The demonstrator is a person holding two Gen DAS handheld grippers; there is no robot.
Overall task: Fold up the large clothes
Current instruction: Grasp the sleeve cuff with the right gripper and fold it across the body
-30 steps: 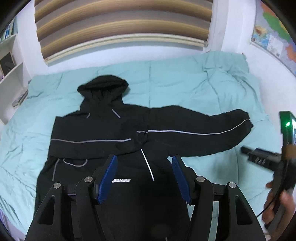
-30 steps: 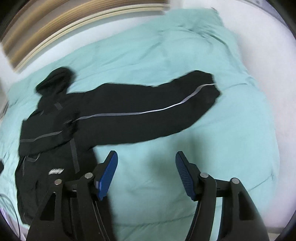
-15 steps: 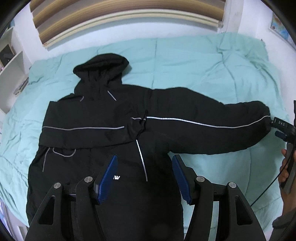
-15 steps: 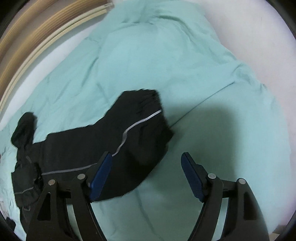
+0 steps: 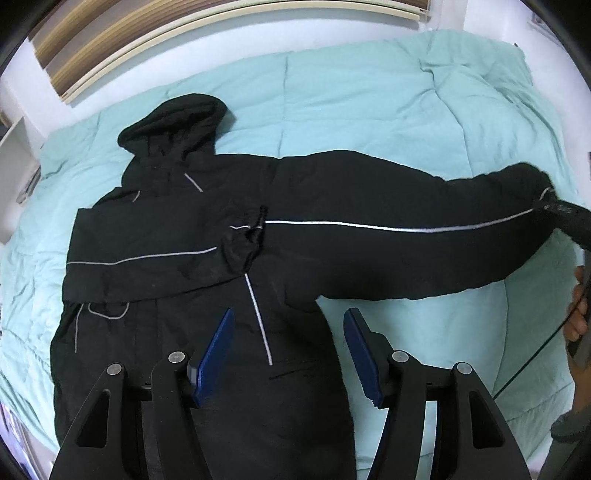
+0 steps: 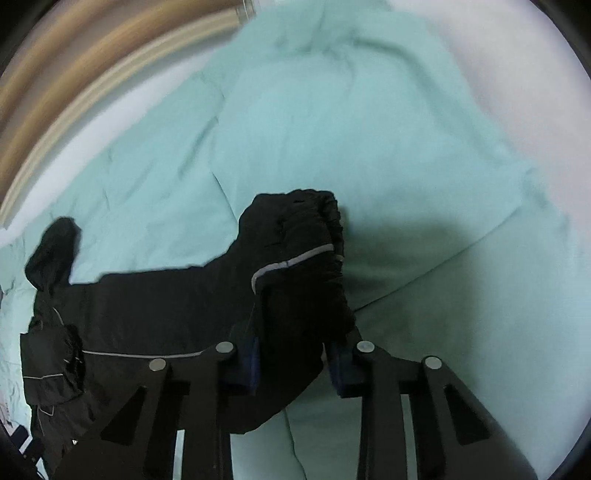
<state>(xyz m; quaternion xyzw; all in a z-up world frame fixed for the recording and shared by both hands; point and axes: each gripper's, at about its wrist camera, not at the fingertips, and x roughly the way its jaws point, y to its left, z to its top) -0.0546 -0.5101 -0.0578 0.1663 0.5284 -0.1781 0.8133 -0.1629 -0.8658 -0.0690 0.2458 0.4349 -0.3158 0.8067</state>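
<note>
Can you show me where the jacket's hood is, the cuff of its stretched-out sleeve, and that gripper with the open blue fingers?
hood (image 5: pixel 177 122): left wrist view, on its bunched top.
sleeve cuff (image 6: pixel 325 236): right wrist view, on the gathered end.
left gripper (image 5: pixel 288 350): left wrist view, midway between its fingertips.

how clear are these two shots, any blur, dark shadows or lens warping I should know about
Left wrist view: sharp, evenly lit; the fisheye bends the striped blind into an arc, and black corners frame the picture. Right wrist view: soft all over, the blind smeared by motion blur; a dark shadow lies on the teal duvet beside the jacket sleeve that the right gripper grips.
</note>
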